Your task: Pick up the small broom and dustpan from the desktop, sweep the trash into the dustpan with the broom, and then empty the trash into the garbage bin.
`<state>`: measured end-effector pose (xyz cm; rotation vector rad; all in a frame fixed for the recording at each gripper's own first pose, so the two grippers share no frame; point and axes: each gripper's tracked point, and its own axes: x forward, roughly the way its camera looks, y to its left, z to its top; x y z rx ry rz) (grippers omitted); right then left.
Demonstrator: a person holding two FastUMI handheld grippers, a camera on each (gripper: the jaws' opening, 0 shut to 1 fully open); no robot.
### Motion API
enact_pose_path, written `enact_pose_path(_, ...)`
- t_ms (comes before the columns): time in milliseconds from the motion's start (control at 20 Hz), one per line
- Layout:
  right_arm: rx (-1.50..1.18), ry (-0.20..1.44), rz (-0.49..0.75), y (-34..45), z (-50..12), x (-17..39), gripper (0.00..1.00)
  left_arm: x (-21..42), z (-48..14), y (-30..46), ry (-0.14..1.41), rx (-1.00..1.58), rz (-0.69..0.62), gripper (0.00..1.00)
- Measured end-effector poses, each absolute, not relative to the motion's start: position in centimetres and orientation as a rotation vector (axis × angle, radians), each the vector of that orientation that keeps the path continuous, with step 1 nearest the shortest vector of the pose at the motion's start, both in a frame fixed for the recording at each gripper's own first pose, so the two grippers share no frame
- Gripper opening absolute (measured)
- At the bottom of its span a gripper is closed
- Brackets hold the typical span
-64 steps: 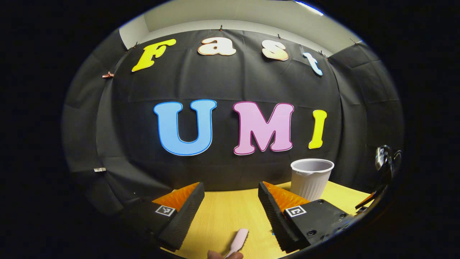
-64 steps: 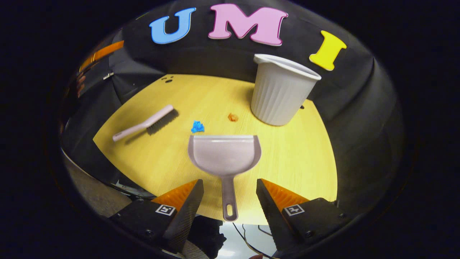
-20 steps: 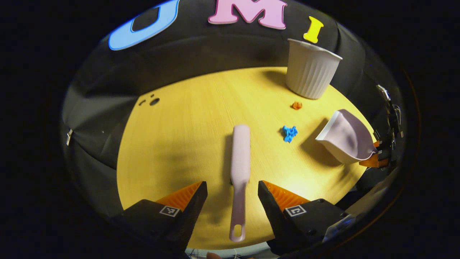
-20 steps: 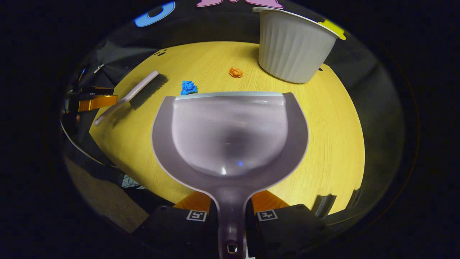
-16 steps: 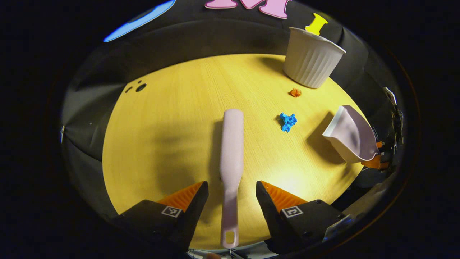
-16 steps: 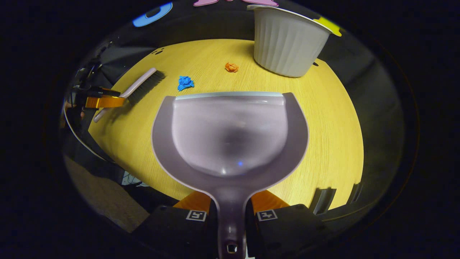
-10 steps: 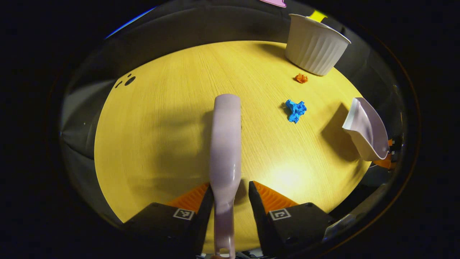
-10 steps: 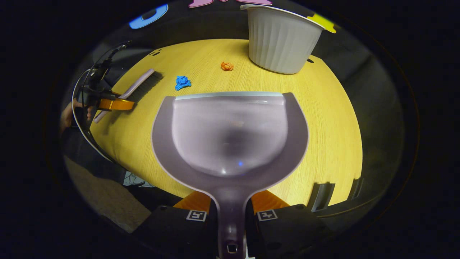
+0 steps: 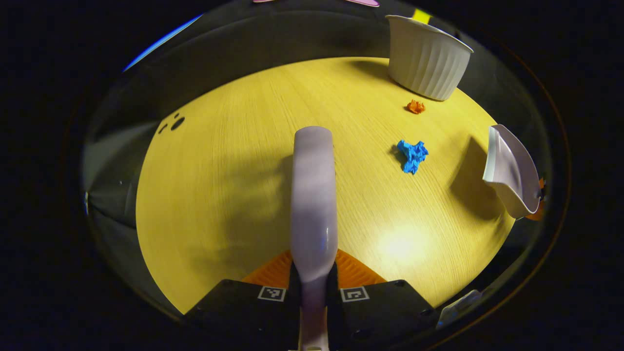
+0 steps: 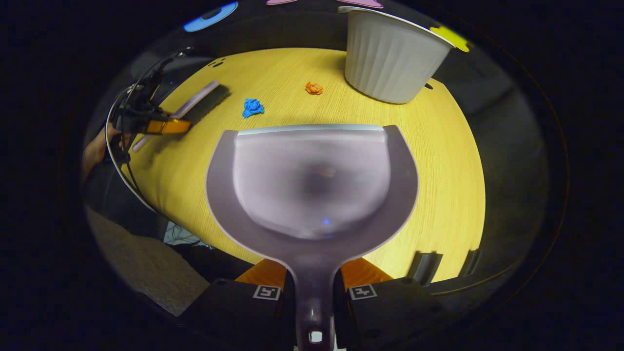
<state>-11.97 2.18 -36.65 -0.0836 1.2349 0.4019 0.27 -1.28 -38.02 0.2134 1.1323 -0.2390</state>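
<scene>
My left gripper (image 9: 312, 275) is shut on the handle of the small pale-lilac broom (image 9: 314, 195), which points away over the yellow desktop (image 9: 234, 161). My right gripper (image 10: 312, 275) is shut on the handle of the lilac dustpan (image 10: 312, 180), held above the desk with its lip forward. The dustpan (image 9: 509, 170) also hangs at the right in the left gripper view. A blue crumpled scrap (image 9: 412, 155) and a smaller orange scrap (image 9: 415, 106) lie on the desk between broom and bin. The white ribbed garbage bin (image 10: 392, 56) stands at the far edge.
In the right gripper view the left gripper (image 10: 161, 126) and the hand (image 10: 95, 148) holding it sit at the desk's left edge on the broom (image 10: 197, 102). Cables hang there. Two small dark holes (image 9: 173, 124) mark the desk's far left. Floor shows below the near edge.
My left gripper came down over the broom handle and shut on it. The right gripper stays shut on the dustpan, held off the desk, and has shifted slightly.
</scene>
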Motion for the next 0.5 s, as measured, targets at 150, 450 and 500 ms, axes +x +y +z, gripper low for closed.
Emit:
enact_pose_path(150,-0.136,1.307,0.487,2.3,-36.1,-12.0,0.36,4.1,-37.1,-3.8,1.080,0.263,-0.332,0.26)
enact_pose_path(450,-0.219,1.369,0.524,1.5,-36.9,-10.1,0.36,10.3,-38.5,-8.6,1.087,0.326,-0.471,0.26)
enact_pose_path(500,-0.229,1.372,0.523,1.5,-37.2,-9.8,0.36,10.9,-39.0,-9.2,1.096,0.344,-0.492,0.26)
